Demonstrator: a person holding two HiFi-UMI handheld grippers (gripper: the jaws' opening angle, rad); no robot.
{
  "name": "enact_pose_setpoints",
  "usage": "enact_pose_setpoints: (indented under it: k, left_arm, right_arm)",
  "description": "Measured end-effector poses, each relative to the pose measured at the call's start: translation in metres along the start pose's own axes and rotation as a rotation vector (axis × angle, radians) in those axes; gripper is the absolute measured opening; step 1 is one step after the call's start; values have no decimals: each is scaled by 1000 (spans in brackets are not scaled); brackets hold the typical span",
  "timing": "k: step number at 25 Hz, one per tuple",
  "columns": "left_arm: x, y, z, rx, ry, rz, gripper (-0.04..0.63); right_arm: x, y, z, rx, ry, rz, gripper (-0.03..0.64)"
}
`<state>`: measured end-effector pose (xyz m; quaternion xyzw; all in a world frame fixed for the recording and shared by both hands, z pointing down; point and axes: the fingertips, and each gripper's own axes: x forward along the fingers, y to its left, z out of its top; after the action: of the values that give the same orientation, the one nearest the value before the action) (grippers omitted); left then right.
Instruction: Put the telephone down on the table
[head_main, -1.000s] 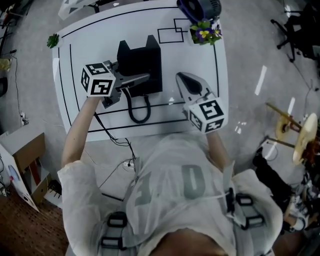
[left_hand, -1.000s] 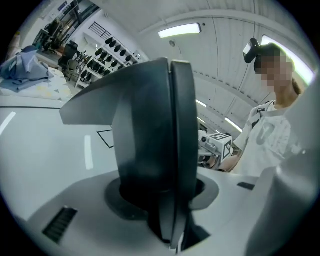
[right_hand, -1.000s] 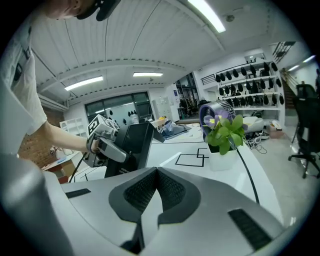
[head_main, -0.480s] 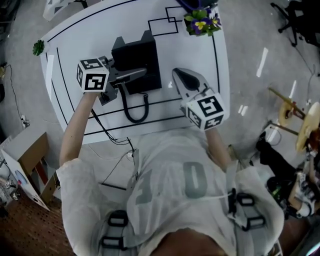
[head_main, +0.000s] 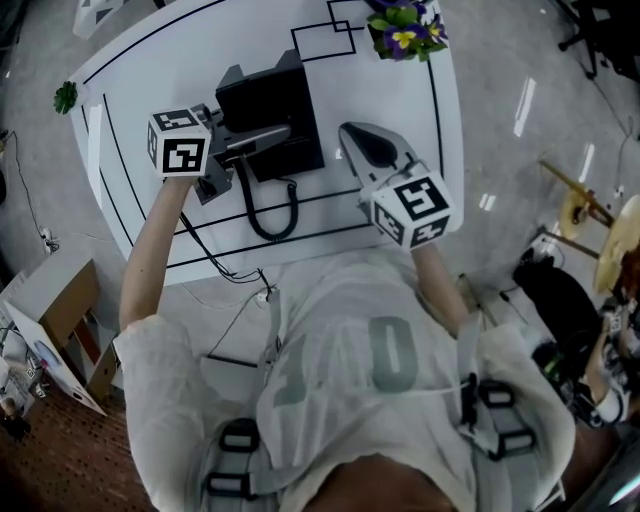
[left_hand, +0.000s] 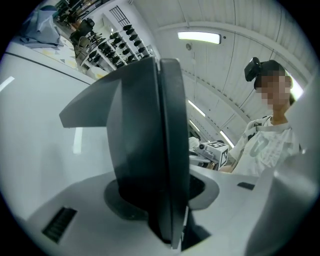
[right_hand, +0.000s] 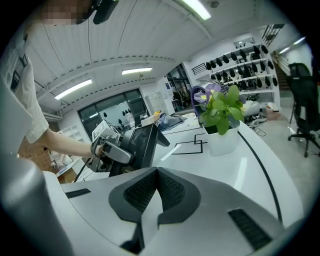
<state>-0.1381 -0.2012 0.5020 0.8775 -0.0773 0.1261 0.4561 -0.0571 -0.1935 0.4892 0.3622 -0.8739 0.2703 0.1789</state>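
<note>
FAR LEFT: a small green sprig (head_main: 66, 97) lies at the corner of the white worktop (head_main: 400, 95), too small to make out.

Your left gripper (head_main: 222, 158) is clamped on the telephone's handset (head_main: 262, 138). You hold it roughly level across the near left side of the black telephone base (head_main: 270, 100). From above, you cannot tell whether the handset touches the base or hangs clear of it.

In the left gripper view the dark handset fills the middle of the frame between the jaws and blocks most of the room behind. Only your far arm and shirt show past its right edge.

The base stands on the worktop among black lines. Its cord (head_main: 262, 215) loops toward you from under the handset, and the cord's upper end is hidden.

To the right, well apart from the telephone, your right gripper (head_main: 372, 158) is held over the worktop. Its jaws are together with nothing between them.

FAR RIGHT: a potted plant (head_main: 405, 25) with purple flowers stands at the worktop's far edge, cut off by the top of the head view.
</note>
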Motion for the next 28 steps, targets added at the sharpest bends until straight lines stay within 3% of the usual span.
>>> enact_pose_setpoints:
  k: [18, 28]
  left_arm:
    - [3, 11, 0, -167, 45, 7, 163]
    - [4, 14, 0, -201, 51, 11, 173]
  right_arm:
    - [-1, 18, -8, 37, 7, 50, 8]
    - [-4, 9, -9, 49, 6, 29, 8]
